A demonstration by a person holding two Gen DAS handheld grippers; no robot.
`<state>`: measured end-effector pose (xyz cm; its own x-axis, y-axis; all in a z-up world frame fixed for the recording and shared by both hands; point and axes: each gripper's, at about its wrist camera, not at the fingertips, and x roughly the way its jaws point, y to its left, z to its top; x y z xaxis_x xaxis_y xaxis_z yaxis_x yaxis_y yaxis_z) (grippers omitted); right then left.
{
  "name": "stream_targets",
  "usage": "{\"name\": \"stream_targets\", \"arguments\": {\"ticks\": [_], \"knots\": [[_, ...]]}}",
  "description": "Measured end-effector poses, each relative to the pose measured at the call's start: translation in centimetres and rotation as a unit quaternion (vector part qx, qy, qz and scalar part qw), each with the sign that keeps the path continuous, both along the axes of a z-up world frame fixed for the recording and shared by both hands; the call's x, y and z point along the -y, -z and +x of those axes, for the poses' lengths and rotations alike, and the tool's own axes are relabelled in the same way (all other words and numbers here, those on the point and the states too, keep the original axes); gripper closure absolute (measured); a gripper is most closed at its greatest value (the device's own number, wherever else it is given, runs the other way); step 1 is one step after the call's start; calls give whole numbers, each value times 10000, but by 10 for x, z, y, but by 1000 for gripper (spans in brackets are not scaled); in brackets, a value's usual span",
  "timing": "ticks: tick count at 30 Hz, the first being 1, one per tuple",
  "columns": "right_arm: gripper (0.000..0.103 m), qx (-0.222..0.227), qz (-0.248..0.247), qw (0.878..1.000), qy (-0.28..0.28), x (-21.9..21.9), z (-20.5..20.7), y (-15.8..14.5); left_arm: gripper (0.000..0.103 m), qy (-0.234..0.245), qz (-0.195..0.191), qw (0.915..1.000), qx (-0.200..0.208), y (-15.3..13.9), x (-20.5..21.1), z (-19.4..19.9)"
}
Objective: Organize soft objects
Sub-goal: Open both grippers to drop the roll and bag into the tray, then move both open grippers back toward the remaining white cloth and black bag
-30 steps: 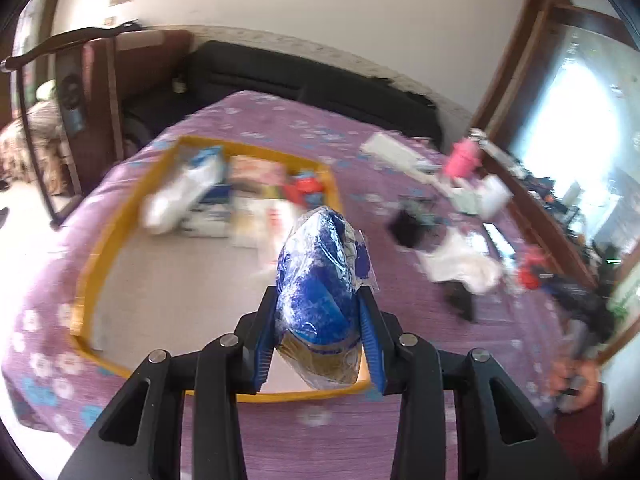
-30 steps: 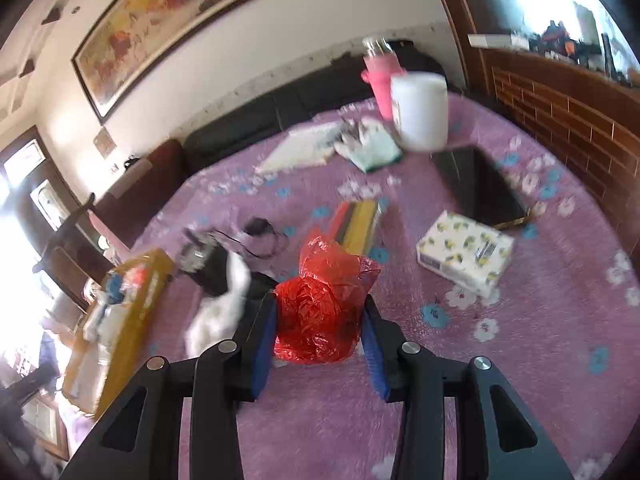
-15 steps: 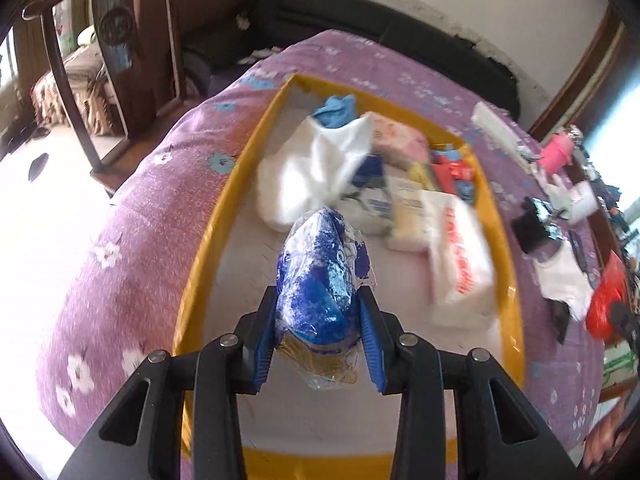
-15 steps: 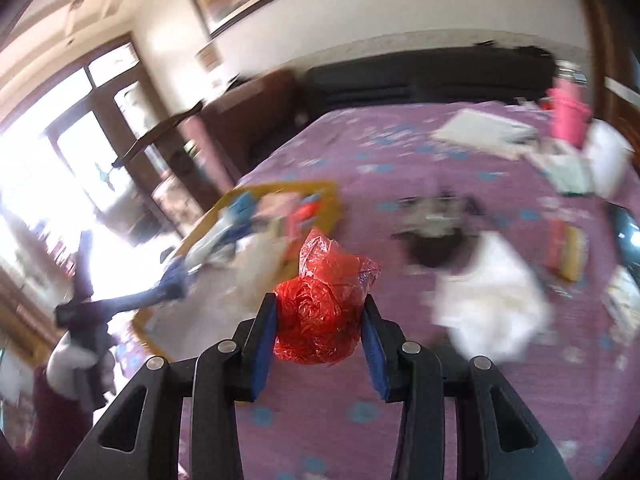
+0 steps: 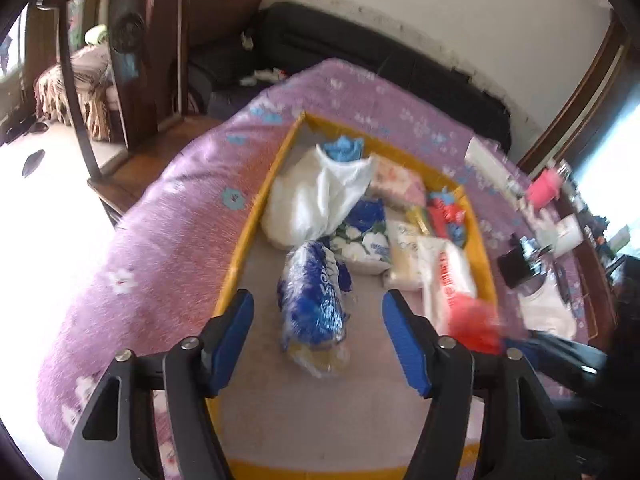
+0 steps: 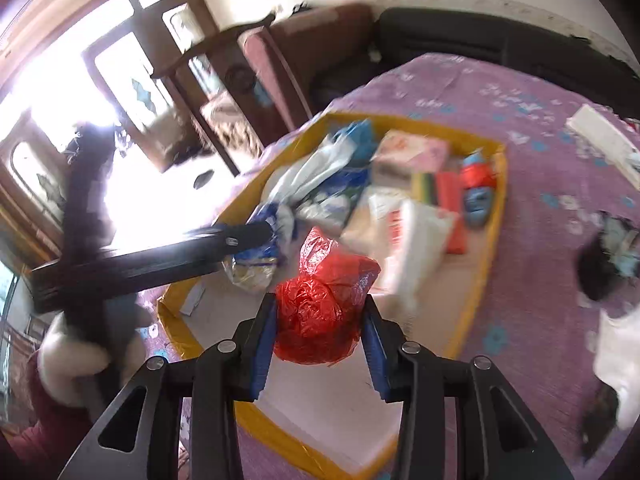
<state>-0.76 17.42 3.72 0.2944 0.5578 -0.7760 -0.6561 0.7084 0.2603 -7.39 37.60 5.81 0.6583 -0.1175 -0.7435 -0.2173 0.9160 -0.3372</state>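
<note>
A yellow-rimmed tray (image 5: pixel 256 212) on the purple flowered cloth holds several soft packs and bags. My left gripper (image 5: pixel 318 344) is open over the tray. The blue and white plastic pack (image 5: pixel 314 304) lies on the tray floor between its fingers, untouched. My right gripper (image 6: pixel 318 344) is shut on a crumpled red plastic bag (image 6: pixel 324 312) and holds it above the tray's near part (image 6: pixel 484 256). The left gripper's arm shows in the right wrist view (image 6: pixel 160 260). The red bag also shows blurred in the left wrist view (image 5: pixel 474 324).
A white bag (image 5: pixel 316 200), tissue packs (image 5: pixel 396 180) and red items (image 5: pixel 446 216) fill the tray's far half. A white cloth (image 5: pixel 548 308), black objects and a pink cup (image 5: pixel 544 190) lie on the cloth to the right. A dark wooden chair (image 5: pixel 124 52) stands left.
My left gripper has opened and let the blue and white pack drop onto the tray floor. My right gripper has carried the red bag over the tray.
</note>
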Motion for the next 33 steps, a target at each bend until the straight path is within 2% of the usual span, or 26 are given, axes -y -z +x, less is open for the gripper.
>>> {"name": "stream_targets", "arguments": {"ticks": [3, 5, 7, 10, 15, 20, 22, 24, 25, 28, 30, 33], "knots": [[57, -54, -123, 9999, -86, -21, 6, 10, 23, -255, 30, 9990, 356, -14, -7, -27], [56, 30, -211, 9998, -55, -27, 8, 13, 23, -441, 98, 9976, 519, -21, -10, -43], [44, 208, -297, 9993, -15, -32, 8, 12, 21, -548, 115, 9964, 633, -26, -12, -56], [31, 314, -134, 9994, -11, -28, 5, 4, 19, -657, 150, 9949, 749, -30, -12, -67], [28, 563, 52, 9983, 110, -6, -7, -15, 19, -774, 308, 9922, 931, -35, -4, -76], [20, 1062, 218, 9928, 512, 44, -25, -37, 18, -748, 868, 9860, 1214, -48, 25, -87], [12, 1276, 271, 9888, 731, 66, -32, -45, 15, -730, 1219, 9809, 1330, -54, 43, -91], [8, 1509, 326, 9831, 984, 92, -38, -53, 5, -669, 1530, 9750, 1466, -59, 62, -93], [6, 1670, 308, 9789, 1134, 107, -42, -57, 3, -637, 1675, 9717, 1541, -62, 72, -94], [0, 2273, 105, 9593, 1670, 145, -56, -64, 0, -452, 2058, 9621, 1733, -67, 105, -97], [0, 2594, -76, 9448, 2000, 171, -60, -65, 0, -227, 2148, 9601, 1776, -68, 125, -97], [0, 2621, -297, 9342, 2403, 202, -57, -59, 0, 224, 2272, 9608, 1575, -59, 166, -87]]}}
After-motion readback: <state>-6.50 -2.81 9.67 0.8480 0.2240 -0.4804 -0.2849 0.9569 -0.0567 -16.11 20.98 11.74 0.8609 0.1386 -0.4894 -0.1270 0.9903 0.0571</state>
